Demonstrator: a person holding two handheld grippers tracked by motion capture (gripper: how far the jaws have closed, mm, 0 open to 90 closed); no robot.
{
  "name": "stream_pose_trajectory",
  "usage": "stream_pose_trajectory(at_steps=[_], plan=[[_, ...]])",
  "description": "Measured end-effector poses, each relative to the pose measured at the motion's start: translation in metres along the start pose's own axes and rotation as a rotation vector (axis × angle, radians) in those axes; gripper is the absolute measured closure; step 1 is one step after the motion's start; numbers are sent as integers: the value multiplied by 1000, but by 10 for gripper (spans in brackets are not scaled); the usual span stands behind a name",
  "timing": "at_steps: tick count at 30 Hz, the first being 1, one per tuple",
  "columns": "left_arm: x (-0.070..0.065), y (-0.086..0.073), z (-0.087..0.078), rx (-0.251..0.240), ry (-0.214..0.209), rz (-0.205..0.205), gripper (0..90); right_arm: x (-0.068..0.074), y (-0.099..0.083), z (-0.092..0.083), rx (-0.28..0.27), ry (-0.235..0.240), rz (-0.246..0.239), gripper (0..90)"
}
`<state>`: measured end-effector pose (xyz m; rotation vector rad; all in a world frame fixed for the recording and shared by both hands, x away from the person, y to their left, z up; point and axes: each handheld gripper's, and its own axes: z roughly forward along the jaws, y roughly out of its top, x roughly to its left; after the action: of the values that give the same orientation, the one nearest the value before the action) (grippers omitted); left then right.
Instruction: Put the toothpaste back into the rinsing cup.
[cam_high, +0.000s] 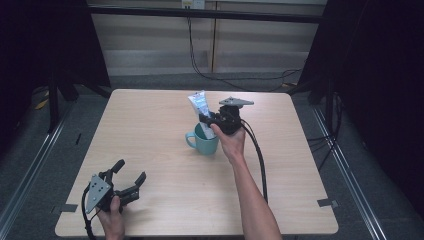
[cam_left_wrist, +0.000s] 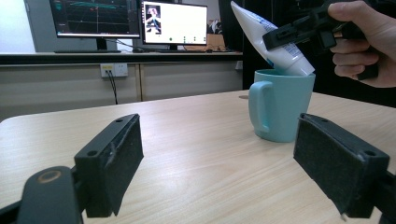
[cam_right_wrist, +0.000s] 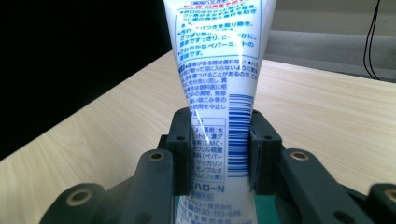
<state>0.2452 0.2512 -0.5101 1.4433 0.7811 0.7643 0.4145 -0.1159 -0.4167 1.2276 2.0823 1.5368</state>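
The right claw grips a tube, tilted, its lower end inside the teal mug. The left claw rests open on the worktop.

A pale wooden bench stands on grey floor; two lit monitors sit above beige cabinets behind.

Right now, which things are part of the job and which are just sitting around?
Part of the job:
white tube, clamped in the right gripper
teal mug, tube's lower end inside it

Just around:
left gripper, open, resting on the wooden table
monitors
wall socket
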Motion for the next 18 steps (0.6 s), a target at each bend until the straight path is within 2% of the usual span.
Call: stream_pose_trajectory(at_steps=[18], plan=[[0,0,0,3,-2,2,156,-3,-13,0,21,-17,3,666]])
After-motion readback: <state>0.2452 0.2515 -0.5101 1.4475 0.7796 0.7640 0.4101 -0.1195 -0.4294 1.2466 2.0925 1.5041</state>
